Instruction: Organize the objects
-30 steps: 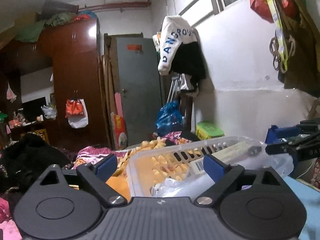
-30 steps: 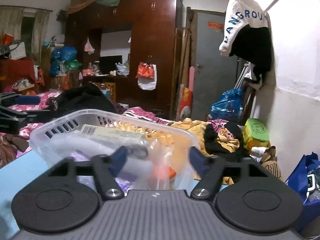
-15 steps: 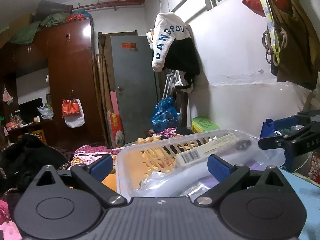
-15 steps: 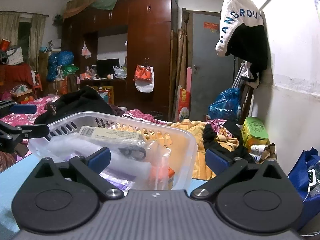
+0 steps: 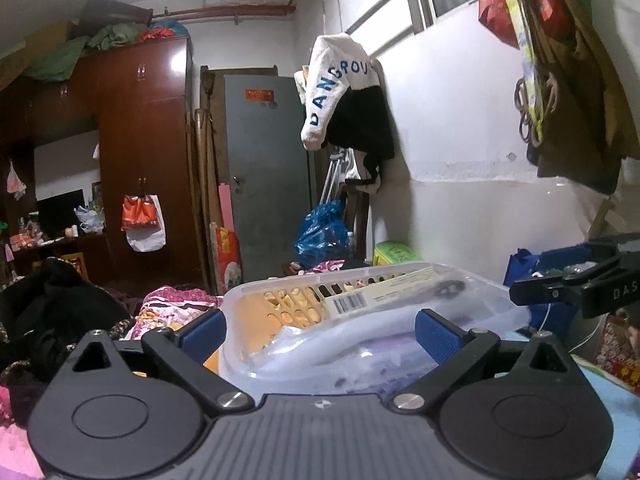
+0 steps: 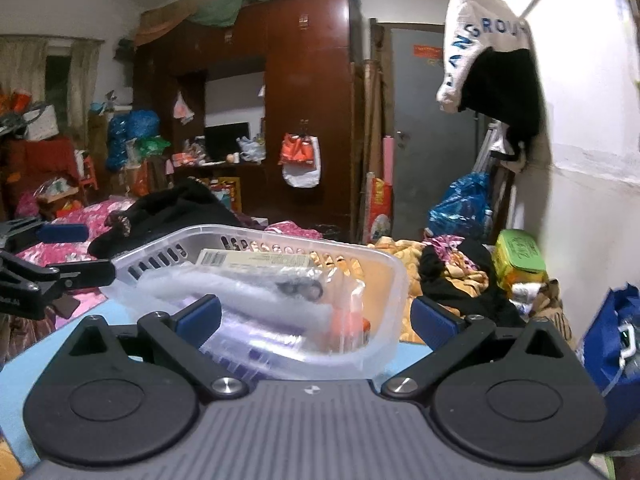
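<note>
Both the left gripper point(image 5: 320, 332) and the right gripper point(image 6: 316, 318) stand wide, holding nothing, one at each near corner of the clear basket point(image 6: 394, 280) on the blue table point(image 6: 60, 332). I'd pull them back level, clear of its rim.

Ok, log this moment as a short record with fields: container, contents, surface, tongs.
container: clear slotted plastic basket, upright
contents: barcoded flat box, bubble-wrapped bundle, small orange item
surface: light blue tabletop
left tongs: open, straddling a basket corner, pads not pressing
right tongs: open, basket between the pads, not gripped
</note>
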Demonstrator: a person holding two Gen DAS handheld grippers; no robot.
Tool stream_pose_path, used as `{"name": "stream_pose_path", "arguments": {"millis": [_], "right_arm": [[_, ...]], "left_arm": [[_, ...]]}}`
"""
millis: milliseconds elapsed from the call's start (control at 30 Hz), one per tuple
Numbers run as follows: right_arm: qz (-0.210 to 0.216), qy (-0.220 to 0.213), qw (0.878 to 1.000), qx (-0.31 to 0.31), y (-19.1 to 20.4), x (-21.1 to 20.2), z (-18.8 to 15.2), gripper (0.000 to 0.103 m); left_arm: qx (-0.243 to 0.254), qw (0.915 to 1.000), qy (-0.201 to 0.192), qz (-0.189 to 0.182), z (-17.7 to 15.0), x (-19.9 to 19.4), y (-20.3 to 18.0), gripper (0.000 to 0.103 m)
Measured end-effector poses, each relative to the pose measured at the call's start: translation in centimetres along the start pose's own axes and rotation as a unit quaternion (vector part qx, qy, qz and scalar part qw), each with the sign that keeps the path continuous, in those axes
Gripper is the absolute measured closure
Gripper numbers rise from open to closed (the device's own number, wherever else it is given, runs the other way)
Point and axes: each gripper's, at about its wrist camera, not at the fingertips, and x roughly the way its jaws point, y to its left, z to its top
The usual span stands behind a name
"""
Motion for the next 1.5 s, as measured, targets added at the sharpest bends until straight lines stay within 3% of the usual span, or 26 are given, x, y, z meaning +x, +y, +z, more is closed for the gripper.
{"name": "stream_pose_path", "arguments": {"millis": [100,200,333,433,600,733,1500], "right_arm": [[-0.076,-0.011,0.997,0.0,1.7,-2.2,-1.0,0.0],[-0.105,-0.029,0.994,-0.013,3.6,-4.9,-2.4,0.0],[-0.053,-0.006,0.999,0.01,5.3,-8.8,-4.4,0.0],[-0.001,-0.024,0.999,0.036,6.3,-10.6,-6.3,0.0],[-0.073,-0.041,0.997,-0.005,7.9,-10.3,-5.6,0.0],[-0.041,-0.032,0.999,0.014,7.0,-10.2,-5.2,0.0],[-0.039,-0.044,0.998,0.03,7.2,-11.3,-6.6,0.0]], "left_arm": [[0.001,1.0,-0.004,0.001,-0.3,-2.8,-0.6,0.002],[0.003,1.0,-0.009,0.002,-0.8,-5.8,-1.4,0.002],[-0.041,0.9991,-0.005,-0.002,-2.4,-9.9,-1.9,0.002],[-0.025,0.9996,-0.006,-0.005,-3.3,-11.6,-2.8,0.002],[-0.03,0.9994,-0.012,-0.014,-3.2,-12.1,-3.5,0.002],[-0.033,0.9993,0.001,-0.016,-3.7,-11.5,-3.8,0.002],[-0.027,0.9996,0.009,0.001,-4.4,-11.5,-4.7,0.002]]}}
